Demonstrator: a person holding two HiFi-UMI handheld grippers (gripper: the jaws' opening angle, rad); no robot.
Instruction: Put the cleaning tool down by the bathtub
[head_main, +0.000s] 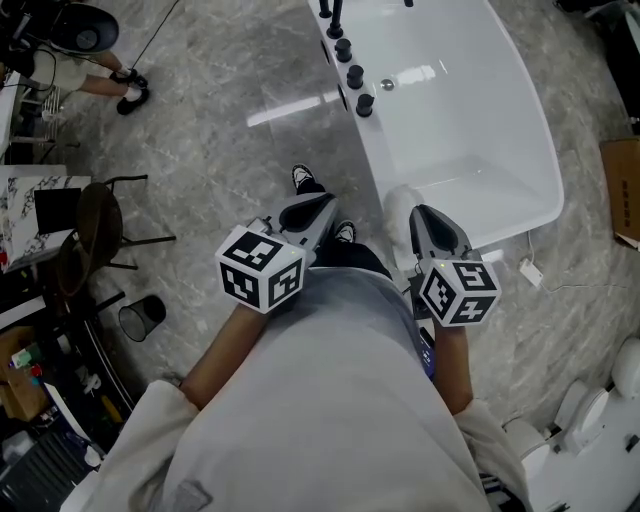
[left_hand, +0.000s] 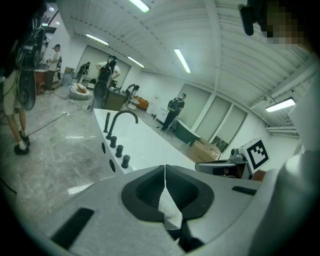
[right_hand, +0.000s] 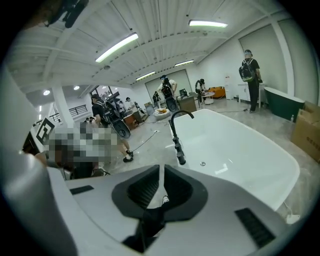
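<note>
The white bathtub stands just ahead of me on the grey marble floor, with black tap knobs on its left rim. I hold both grippers close to my body, short of the tub's near end. My left gripper is shut with nothing between its pads. My right gripper is also shut and empty. In the left gripper view the bathtub and its arched black faucet lie beyond the left gripper. The right gripper faces the bathtub too. No cleaning tool shows in any view.
A black wire bin and a dark chair stand at my left. A cardboard box lies right of the tub, and a small white plug lies on the floor by its near corner. White fixtures sit at lower right. A person stands far left.
</note>
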